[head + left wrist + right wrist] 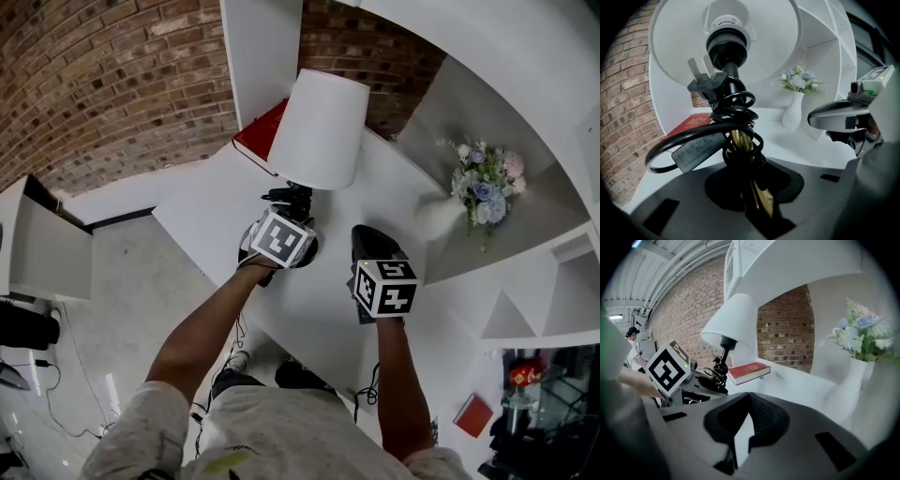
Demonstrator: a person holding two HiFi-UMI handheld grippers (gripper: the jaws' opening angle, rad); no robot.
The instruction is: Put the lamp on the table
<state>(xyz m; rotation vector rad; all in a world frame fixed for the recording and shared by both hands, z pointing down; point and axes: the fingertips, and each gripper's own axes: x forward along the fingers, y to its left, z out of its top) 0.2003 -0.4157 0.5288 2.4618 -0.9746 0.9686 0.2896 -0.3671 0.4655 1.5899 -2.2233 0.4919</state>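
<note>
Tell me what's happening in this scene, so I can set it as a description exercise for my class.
A person is working with a handheld gripper in each hand. The left gripper is clamped on the brass stem of a white-shaded lamp, whose black cord is wound round the stem. It holds the lamp tilted over the white table, near a red book. Whether the base has touched down is not clear. The right gripper hovers beside it, holding nothing.

A red brick wall (112,84) stands behind; white curved shelves (562,272) are at the right, and the pale floor (122,291) shines.
</note>
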